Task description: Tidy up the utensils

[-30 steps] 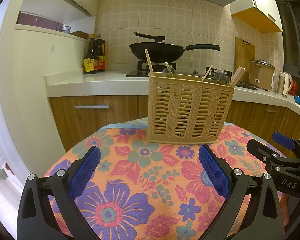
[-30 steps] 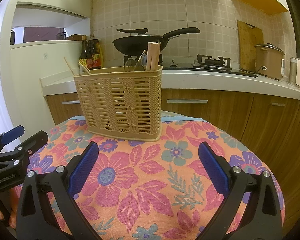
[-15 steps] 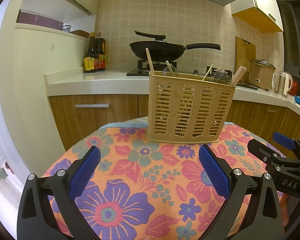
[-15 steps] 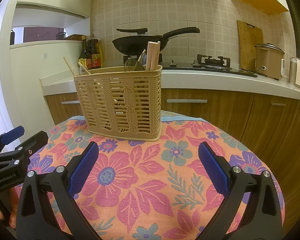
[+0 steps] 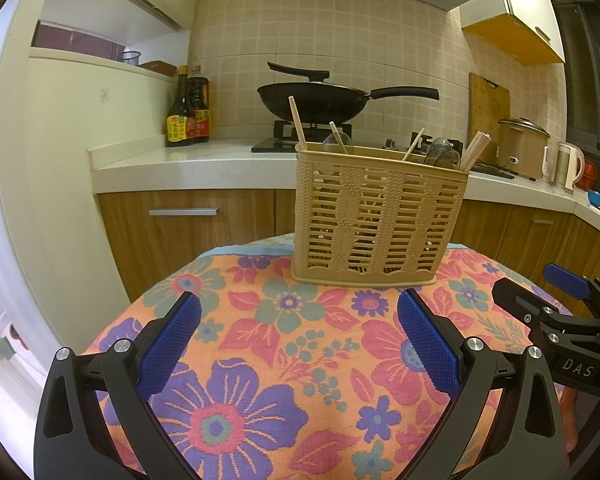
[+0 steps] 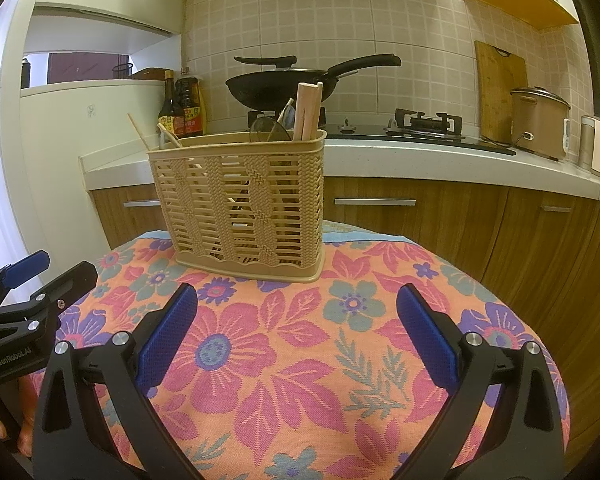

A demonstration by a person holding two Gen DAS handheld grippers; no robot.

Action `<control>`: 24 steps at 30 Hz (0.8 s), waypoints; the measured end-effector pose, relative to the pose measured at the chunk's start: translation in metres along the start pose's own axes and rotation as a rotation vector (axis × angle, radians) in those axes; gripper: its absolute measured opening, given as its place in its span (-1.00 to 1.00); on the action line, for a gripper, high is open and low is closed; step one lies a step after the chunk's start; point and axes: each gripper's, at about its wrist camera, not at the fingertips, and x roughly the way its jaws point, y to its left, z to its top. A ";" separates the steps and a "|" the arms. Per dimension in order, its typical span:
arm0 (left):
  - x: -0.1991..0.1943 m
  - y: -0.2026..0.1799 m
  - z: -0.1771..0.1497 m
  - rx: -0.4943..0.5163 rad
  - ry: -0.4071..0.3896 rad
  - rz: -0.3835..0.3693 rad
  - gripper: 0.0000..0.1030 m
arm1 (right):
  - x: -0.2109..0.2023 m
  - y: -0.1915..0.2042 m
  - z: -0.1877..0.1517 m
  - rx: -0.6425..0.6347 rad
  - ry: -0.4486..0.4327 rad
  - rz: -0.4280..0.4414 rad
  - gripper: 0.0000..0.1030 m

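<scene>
Left gripper (image 5: 298, 338): jaws spread wide, nothing between them, hovering low over the floral cloth (image 5: 276, 364).
Right gripper (image 6: 296, 330): jaws likewise spread and empty; in the left wrist view it sits off to the right of the left jaws.
Utensil basket (image 5: 378, 216): stands upright on the cloth-covered counter, ahead of both sets of jaws and apart from them; from the right wrist view it lies ahead and slightly left of the jaws.
Contents: thin chopsticks (image 5: 297, 124) lean at scattered angles toward one end, a thicker wooden bundle (image 6: 308, 110) stands at the other, and clear spoon-like pieces (image 6: 270, 130) show between; the compartments inside cannot be made out.
Loose utensils: none visible on the cloth.
Step in hand: probably choosing which piece in the basket to regroup.
How to do it well: approach from above the rim, pinch one stick near its exposed top, lift straight up so it clears the lattice wall.
Support: the other gripper can steady the basket, which looks light and may tip or slide on the cloth.
Risk: neighbouring sticks dragging out together.
</scene>
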 end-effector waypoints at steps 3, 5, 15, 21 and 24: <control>0.000 0.000 0.000 -0.002 -0.001 0.002 0.85 | 0.000 0.000 0.000 0.000 0.000 0.000 0.84; -0.001 0.000 0.000 -0.005 -0.002 0.011 0.85 | 0.000 0.000 0.000 0.000 0.000 0.000 0.84; -0.006 0.005 0.001 -0.031 -0.023 0.015 0.86 | 0.000 0.000 0.000 -0.001 0.001 0.000 0.84; -0.002 0.009 0.003 -0.047 0.003 0.009 0.86 | 0.000 0.000 0.000 -0.001 0.000 0.000 0.84; -0.001 0.010 0.003 -0.056 0.015 0.008 0.86 | 0.000 0.000 0.000 0.000 -0.001 0.000 0.84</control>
